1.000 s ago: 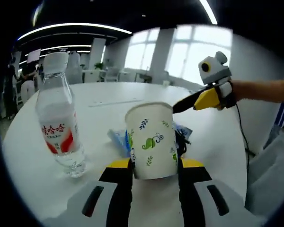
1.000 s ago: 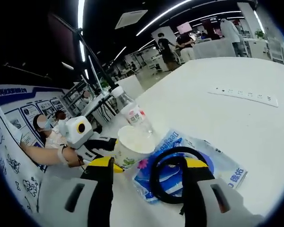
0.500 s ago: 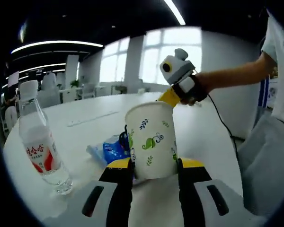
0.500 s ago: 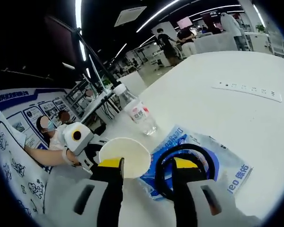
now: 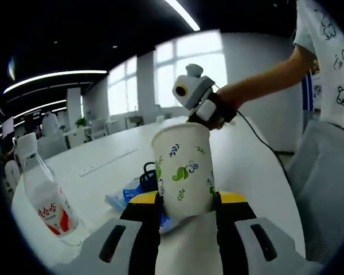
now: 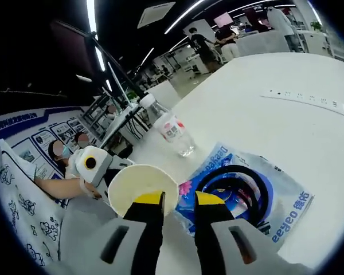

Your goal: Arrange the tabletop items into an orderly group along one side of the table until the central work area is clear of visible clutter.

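The left hand-held gripper point(image 5: 184, 201) grasps the paper cup point(image 5: 182, 169) upright between both jaws, above the white desk point(image 5: 249, 166). The right hand-held gripper point(image 6: 178, 200) has its jaws nearly closed at the cup rim; whether it grips is unclear. A black cable coil point(image 6: 236, 187) lies on the blue packet point(image 6: 249, 195). The water bottle point(image 6: 171, 126) stands nearby.
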### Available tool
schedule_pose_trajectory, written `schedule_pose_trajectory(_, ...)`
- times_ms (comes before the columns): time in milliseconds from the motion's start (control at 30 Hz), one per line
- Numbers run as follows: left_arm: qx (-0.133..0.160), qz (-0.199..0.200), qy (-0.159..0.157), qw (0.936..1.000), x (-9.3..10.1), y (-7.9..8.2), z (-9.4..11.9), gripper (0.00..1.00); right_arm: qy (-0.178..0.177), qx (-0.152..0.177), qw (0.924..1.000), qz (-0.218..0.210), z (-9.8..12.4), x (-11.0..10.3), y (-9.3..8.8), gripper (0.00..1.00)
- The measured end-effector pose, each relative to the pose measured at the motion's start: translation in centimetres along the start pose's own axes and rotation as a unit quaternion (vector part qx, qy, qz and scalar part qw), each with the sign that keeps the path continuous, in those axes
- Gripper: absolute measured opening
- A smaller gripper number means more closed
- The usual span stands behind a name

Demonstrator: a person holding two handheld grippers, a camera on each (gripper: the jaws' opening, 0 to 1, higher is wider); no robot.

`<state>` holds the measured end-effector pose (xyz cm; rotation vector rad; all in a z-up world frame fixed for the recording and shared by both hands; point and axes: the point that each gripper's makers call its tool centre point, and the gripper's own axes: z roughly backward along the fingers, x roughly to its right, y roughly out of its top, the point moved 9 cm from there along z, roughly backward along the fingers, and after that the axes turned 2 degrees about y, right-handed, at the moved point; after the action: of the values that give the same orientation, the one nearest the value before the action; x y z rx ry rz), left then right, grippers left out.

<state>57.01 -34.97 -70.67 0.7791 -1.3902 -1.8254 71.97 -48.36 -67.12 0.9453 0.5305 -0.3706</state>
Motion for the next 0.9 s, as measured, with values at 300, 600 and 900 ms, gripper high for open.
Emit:
schedule_pose_trajectory(300,0.001,-0.002,-0.003,1.0000,-0.08,-0.01,0.19,0.34,0.006,-0.011,0.9999,-0.002,-0.34,-0.25,-0.12,0.06)
schedule_pose_trajectory(600,-0.004,-0.002,-0.007,1.0000,-0.05,-0.12,0.17,0.34,0.008,-0.017,0.9998,-0.009,-0.49,-0.24,-0.44,0.00)
schedule_pose_trajectory(900,-0.014,0.000,0.003,0.9999,-0.18,-0.37,0.15,0.35,0.007,-0.018,0.9995,-0.027,-0.52,-0.64,0.01,0.00)
